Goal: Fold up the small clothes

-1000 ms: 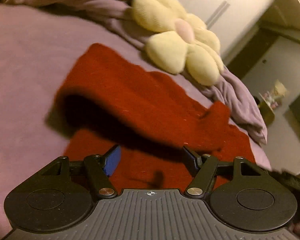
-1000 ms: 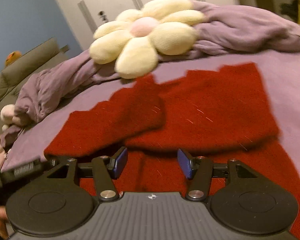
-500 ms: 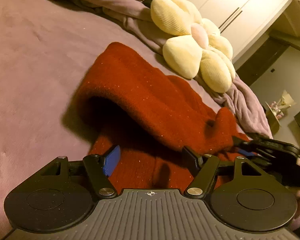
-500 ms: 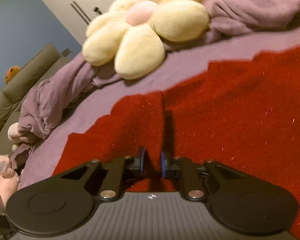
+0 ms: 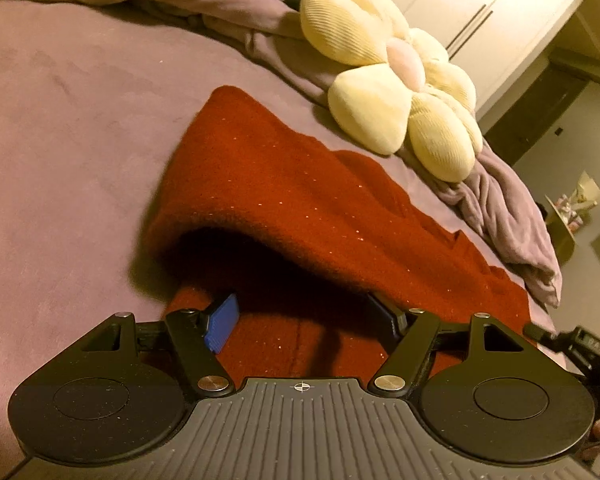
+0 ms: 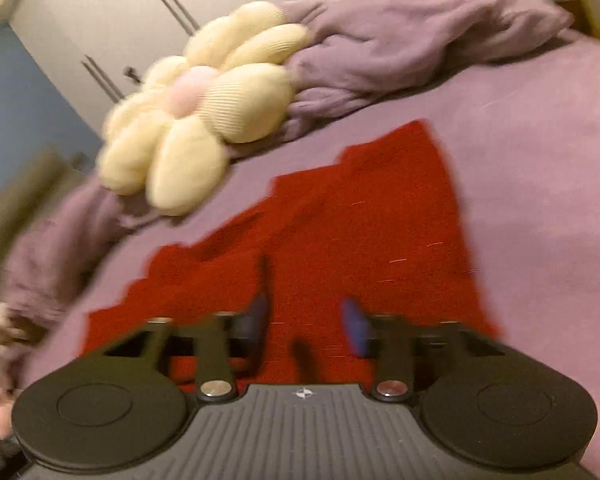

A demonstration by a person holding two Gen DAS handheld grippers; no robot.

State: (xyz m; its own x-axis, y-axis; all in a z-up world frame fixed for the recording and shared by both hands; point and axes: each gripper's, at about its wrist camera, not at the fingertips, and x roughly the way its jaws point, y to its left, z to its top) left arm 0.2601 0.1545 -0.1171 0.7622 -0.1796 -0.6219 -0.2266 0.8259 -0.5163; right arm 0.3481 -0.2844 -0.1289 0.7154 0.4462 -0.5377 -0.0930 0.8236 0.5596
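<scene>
A red knit garment lies partly folded on the purple bedcover. Its far part is doubled over toward me and stands up in a hump. My left gripper is open and empty, low over the garment's near edge, under the raised fold. In the right wrist view the garment lies flatter, with a fold line running up its middle. My right gripper is open above the near part of it and holds nothing. This view is blurred by motion. The right gripper's tip shows at the left view's right edge.
A cream flower-shaped cushion lies beyond the garment, on a rumpled purple blanket; both also show in the right wrist view, cushion and blanket. White wardrobe doors stand behind. The bed's edge lies at the right.
My right gripper was shut on a fold of the garment half a second ago; it has opened, let go and pulled back. The left gripper has stayed open and shifted slightly.
</scene>
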